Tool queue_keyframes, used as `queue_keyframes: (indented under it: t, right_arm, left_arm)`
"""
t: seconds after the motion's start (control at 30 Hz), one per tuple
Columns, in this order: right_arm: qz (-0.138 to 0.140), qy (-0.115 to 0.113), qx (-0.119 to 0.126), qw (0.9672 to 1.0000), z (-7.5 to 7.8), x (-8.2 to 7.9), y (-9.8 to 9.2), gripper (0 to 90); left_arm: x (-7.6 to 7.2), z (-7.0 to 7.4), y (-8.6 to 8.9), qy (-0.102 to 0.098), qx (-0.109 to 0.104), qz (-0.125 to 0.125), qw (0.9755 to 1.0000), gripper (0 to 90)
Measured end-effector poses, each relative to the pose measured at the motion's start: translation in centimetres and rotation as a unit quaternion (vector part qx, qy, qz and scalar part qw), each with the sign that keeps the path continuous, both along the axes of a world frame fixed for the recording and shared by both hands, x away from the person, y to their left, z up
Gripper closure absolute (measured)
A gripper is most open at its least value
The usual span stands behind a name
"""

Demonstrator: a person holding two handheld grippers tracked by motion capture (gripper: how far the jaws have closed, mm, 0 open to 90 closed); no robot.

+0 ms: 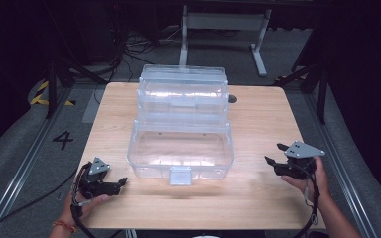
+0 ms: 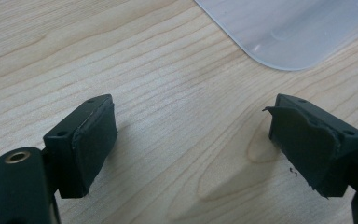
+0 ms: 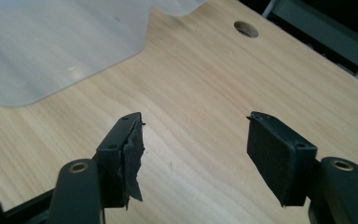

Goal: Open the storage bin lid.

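A clear plastic tiered storage box stands open in the middle of the wooden table, its trays stepped back and a latch tab at its front. My left gripper rests near the table's front left corner, open, with nothing between its pads; a corner of the box lies ahead of it. My right gripper hovers at the front right, held in a hand, open and empty, pointing toward the box. Its left pad looks torn.
A round cable hole sits in the table behind the box. A white desk frame stands beyond the table. Floor rails and a painted numeral lie to the left. Bare wood surrounds both grippers.
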State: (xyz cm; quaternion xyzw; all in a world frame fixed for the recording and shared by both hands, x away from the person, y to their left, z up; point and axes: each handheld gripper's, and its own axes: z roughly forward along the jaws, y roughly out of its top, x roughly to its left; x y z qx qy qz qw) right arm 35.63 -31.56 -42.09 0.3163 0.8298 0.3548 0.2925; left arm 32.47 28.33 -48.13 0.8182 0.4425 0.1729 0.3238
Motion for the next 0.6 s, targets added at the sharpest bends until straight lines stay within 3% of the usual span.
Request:
queue_keyframes:
  t: [0.37,0.47,0.6]
  right_arm:
    - [-0.025,0.023,-0.005,0.9994,-2.9,-1.3,-2.2,32.6]
    - [-0.033,0.046,0.019,0.9982,-3.7,-1.4,-2.9,30.4]
    - [-0.049,0.057,0.032,0.9967,-4.7,-1.7,-3.7,27.6]
  left_arm:
    - [0.0,0.0,0.0,0.000,0.000,-0.001,1.0000,15.4]
    - [0.0,0.0,0.0,-0.001,0.000,0.000,1.0000,15.4]
    - [0.0,0.0,0.0,-0.001,0.000,0.000,1.0000,15.4]
